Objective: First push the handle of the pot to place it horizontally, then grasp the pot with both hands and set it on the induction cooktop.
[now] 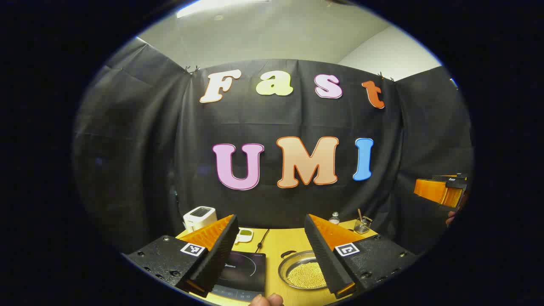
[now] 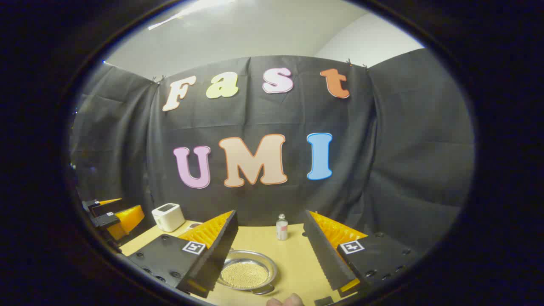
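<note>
Claws: left gripper (image 1: 269,250) and right gripper (image 2: 268,250) both stand wide apart at the fingers, nothing between them, each held high above the yellow table (image 1: 280,244).
Pot: shallow metal pot (image 1: 305,269), its bottom covered in small yellowish grains — in the left gripper view it lies below and ahead, toward the right finger; in the right gripper view it sits just inside the left finger (image 2: 216,250).
Handle: a small loop shows at the pot's far-left rim in the left gripper view and at its near rim in the right gripper view; whether it is the part to push, I cannot tell.
Cooktop: black induction cooktop (image 1: 242,272) lies under the left gripper's left finger, beside the pot, a strip of table between them.
Nearby: white appliance (image 2: 168,216) far left, small bottle (image 2: 281,227) straight ahead of the right gripper.
Risk: a hard shove on the handle could skid the light pot or spill the grains — an uneven two-sided lift would likely tip it.
</note>
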{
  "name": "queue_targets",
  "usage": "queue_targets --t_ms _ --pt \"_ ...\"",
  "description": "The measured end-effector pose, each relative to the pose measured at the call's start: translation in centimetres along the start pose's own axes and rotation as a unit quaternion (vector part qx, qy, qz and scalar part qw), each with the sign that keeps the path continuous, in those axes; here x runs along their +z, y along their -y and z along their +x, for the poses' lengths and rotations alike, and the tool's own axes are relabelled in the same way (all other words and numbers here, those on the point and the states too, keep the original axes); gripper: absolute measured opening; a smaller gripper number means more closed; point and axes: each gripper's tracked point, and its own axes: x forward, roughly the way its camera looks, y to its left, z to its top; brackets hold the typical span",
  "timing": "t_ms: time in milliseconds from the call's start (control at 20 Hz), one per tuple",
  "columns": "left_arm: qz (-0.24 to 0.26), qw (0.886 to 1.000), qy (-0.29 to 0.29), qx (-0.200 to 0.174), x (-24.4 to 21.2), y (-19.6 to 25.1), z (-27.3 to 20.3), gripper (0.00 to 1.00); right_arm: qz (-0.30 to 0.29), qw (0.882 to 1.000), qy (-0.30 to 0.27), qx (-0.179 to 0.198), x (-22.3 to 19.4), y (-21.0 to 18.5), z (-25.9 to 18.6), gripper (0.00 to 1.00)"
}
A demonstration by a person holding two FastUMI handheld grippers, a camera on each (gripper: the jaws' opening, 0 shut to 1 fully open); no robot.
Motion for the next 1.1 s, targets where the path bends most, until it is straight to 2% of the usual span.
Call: queue_targets --t_ms 100,150,250,350,400,550,700,750,800,950,1000,1100 --pt "-0.001 1.0 0.0 0.004 0.5 1.5 -1.3 0.95 0.006 1.0 0.007 0.003 0.7 1.2 -0.7 0.96" --pt "0.005 1.0 -0.002 0.005 0.6 2.0 -2.0 0.92 0.008 1.0 0.007 0.006 0.5 1.7 -1.1 0.96" --pt "0.013 1.0 0.002 0.012 1.2 2.6 -3.3 0.95 0.008 1.0 0.006 0.014 0.5 2.4 -1.9 0.95" --pt "0.016 1.0 0.006 0.02 1.5 3.1 -4.3 0.92 0.001 1.0 0.009 0.021 0.6 3.3 -2.5 0.95" --pt "0.014 1.0 0.004 0.025 1.3 3.2 -4.8 0.95 -0.002 1.0 0.008 0.026 0.4 3.5 -2.8 0.95" --pt "0.008 0.999 -0.002 0.031 1.2 3.9 -5.7 0.95 0.001 0.999 0.007 0.031 0.2 4.3 -3.6 0.95" --pt "0.02 0.999 -0.001 0.032 1.5 4.1 -6.1 0.95 0.004 0.999 0.007 0.039 0.1 4.2 -3.9 0.95" --pt "0.022 0.999 -0.002 0.03 1.5 4.2 -6.2 0.92 0.002 0.999 0.005 0.041 -0.1 4.2 -3.9 0.95" --pt "0.021 0.999 -0.001 0.03 1.6 4.2 -6.1 0.95 0.003 0.999 0.004 0.043 -0.1 3.9 -3.8 0.95" --pt "0.02 0.999 -0.002 0.027 1.5 3.8 -5.8 0.95 0.001 0.999 -0.002 0.044 -0.6 3.0 -3.4 0.95" --pt "0.02 0.999 -0.003 0.025 1.5 3.3 -5.6 0.92 -0.002 0.999 -0.006 0.043 -0.7 2.7 -3.2 0.95" --pt "0.015 1.0 -0.005 0.02 1.4 2.5 -5.4 0.95 -0.006 0.999 -0.015 0.04 -1.3 1.7 -2.7 0.95"
